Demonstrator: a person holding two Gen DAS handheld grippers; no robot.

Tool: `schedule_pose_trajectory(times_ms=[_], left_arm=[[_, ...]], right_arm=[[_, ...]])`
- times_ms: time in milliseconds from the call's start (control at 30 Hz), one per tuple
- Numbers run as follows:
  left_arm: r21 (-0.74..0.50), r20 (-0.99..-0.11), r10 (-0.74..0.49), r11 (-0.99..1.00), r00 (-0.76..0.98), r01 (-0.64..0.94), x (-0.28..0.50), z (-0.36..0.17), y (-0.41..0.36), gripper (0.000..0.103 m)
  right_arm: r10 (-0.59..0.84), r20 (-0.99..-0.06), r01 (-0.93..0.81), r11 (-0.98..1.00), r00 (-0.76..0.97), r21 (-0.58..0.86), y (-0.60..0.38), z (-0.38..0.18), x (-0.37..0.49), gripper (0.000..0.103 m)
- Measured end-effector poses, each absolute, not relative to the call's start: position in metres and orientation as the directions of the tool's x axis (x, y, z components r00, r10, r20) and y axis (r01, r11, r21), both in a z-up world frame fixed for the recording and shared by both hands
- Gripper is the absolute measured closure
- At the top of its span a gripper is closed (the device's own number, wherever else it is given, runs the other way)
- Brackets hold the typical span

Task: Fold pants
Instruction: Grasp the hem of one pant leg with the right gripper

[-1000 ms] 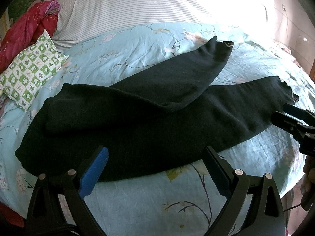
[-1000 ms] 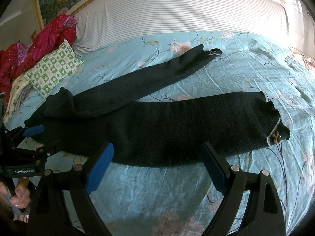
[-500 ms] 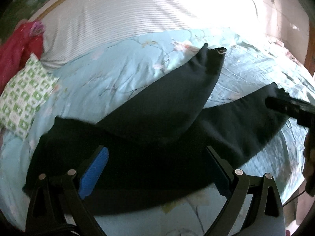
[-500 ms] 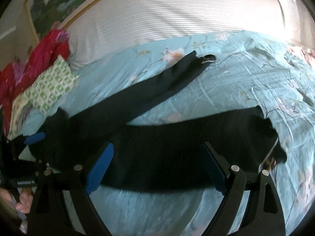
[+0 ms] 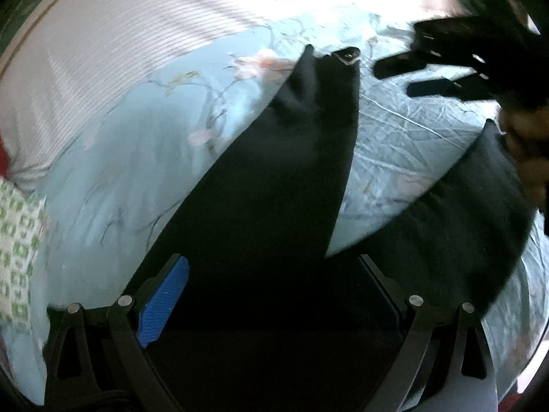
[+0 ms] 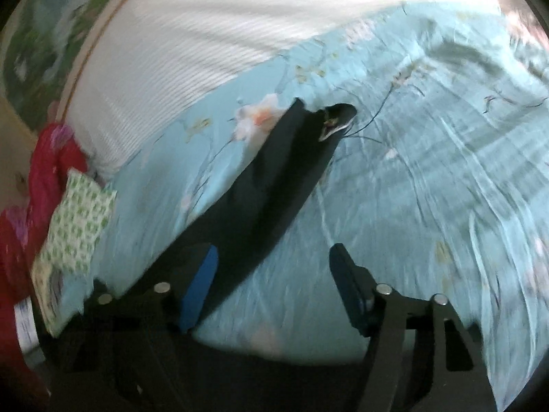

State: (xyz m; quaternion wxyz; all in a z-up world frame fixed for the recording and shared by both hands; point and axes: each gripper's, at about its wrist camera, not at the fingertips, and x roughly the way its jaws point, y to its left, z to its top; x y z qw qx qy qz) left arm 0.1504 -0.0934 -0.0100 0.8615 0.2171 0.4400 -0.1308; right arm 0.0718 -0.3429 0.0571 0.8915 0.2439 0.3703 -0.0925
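Looking along the left gripper (image 5: 271,295): fingers spread wide, gripping nothing, hanging low over the crotch end of the dark pants (image 5: 274,178), likely placed there to pin or pinch the garment where the legs join. Splaying apart, the two legs: far leg (image 5: 308,120) running up to its cuff (image 5: 346,55), near leg (image 5: 459,213) sweeping toward the right edge. Reaching in at upper right, the right gripper (image 5: 394,77), fingers parted, near the far cuff but not touching, probably going for that hem to bring one leg over the other. Offering open room between the legs, the floral bedsheet (image 5: 405,130); sitting well apart at the left, the green-patterned pillow (image 5: 17,250).

Looking along the right gripper (image 6: 274,288): fingers apart and empty, aiming up the far leg (image 6: 274,189) toward the cuff (image 6: 336,118). Lying clear to the right, wrinkled sheet (image 6: 429,189); crowding only the left edge, the pillow (image 6: 75,223) and red bedding (image 6: 44,164). Blurring heavily, both views.
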Motion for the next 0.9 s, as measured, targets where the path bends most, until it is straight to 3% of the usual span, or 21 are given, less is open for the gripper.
schedule_pose_trajectory(times_ms=[133, 333, 400, 467, 533, 900], left_arm=[[0.282, -0.831, -0.004, 0.859, 0.556, 0.427, 0.174, -0.024, -0.105, 0.008], [0.218, -0.879, -0.027, 0.864, 0.475, 0.453, 0.197, -0.042, -0.104, 0.029], [0.191, -0.885, -0.053, 0.864, 0.462, 0.466, 0.199, -0.041, -0.102, 0.041], [0.18, -0.887, -0.065, 0.863, 0.458, 0.472, 0.202, -0.038, -0.099, 0.073], [0.185, -0.885, -0.062, 0.862, 0.461, 0.472, 0.201, -0.034, -0.096, 0.091], [0.114, -0.83, -0.186, 0.866, 0.525, 0.488, 0.162, 0.039, -0.057, 0.096]], right_arm=[[0.016, -0.731, 0.387, 0.841, 0.682, 0.379, -0.367, 0.046, 0.1, 0.05], [0.044, -0.734, 0.404, 0.813, 0.677, 0.421, -0.395, 0.034, 0.124, 0.065], [0.053, -0.724, 0.4, 0.805, 0.688, 0.438, -0.401, 0.034, 0.128, 0.079], [0.051, -0.724, 0.401, 0.804, 0.688, 0.438, -0.404, 0.034, 0.131, 0.096], [0.049, -0.712, 0.385, 0.814, 0.7, 0.434, -0.4, 0.04, 0.129, 0.097], [0.056, -0.596, 0.278, 0.847, 0.801, 0.454, -0.35, 0.108, 0.054, 0.097]])
